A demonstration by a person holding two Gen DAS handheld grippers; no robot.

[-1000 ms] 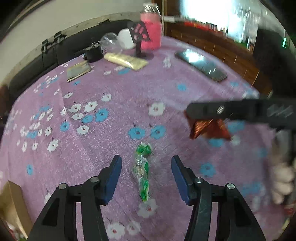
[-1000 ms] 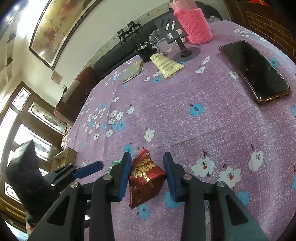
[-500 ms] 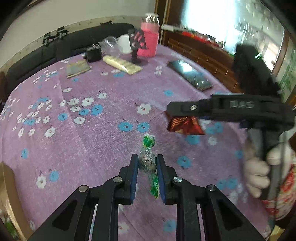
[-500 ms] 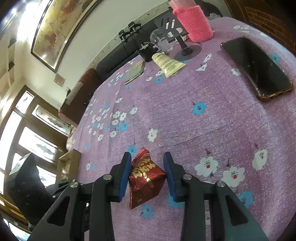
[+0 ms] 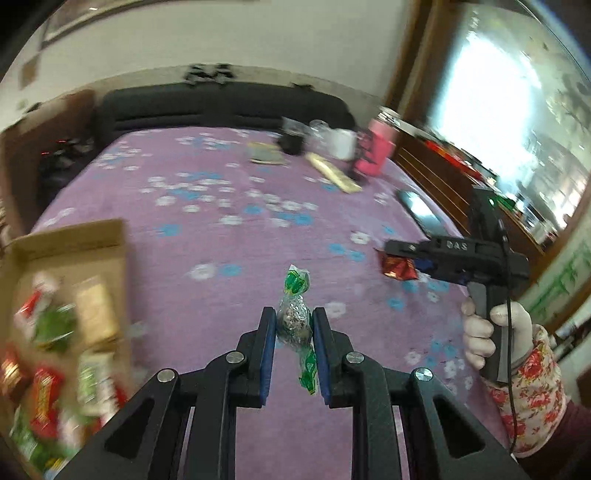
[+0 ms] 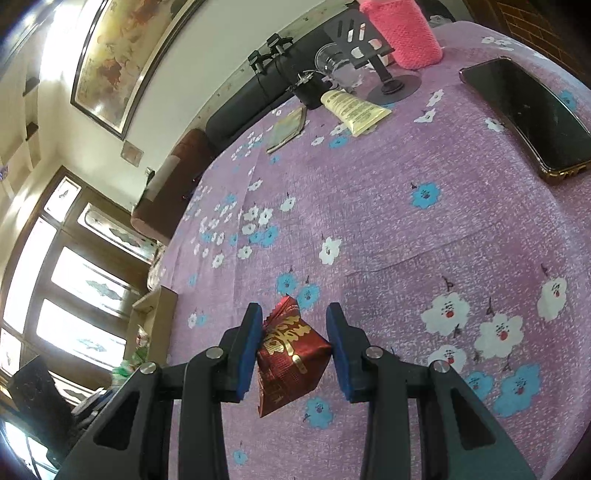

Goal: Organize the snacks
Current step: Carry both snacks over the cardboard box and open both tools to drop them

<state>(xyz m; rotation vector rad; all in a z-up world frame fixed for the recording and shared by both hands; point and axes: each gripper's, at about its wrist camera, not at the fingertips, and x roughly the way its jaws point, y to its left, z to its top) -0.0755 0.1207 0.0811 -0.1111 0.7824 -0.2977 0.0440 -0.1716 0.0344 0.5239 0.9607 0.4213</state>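
The left gripper (image 5: 294,328) is clamped on the green candy (image 5: 295,317), which a second ago lay flat on the cloth (image 5: 229,258) between open jaws; the jaws closed on it half a second ago, and now it hangs clear of the cloth with its twisted ends sticking out above and below the pads. The view has also swung left, so the box (image 5: 74,236) of snacks (image 5: 48,373), earlier only a sliver at the frame edge, now fills the lower left, blurred by the motion. The right gripper (image 6: 293,341) grips the red packet (image 6: 291,354) just as it did in both earlier views, held above the cloth well to the right of the candy. With both snacks lifted, the pick-up looks finished, and the likely next step is carrying the candy over the box, then the packet. The phone (image 6: 524,114), tube (image 6: 354,109) and pink cup (image 6: 402,33) sit far back, out of the way.
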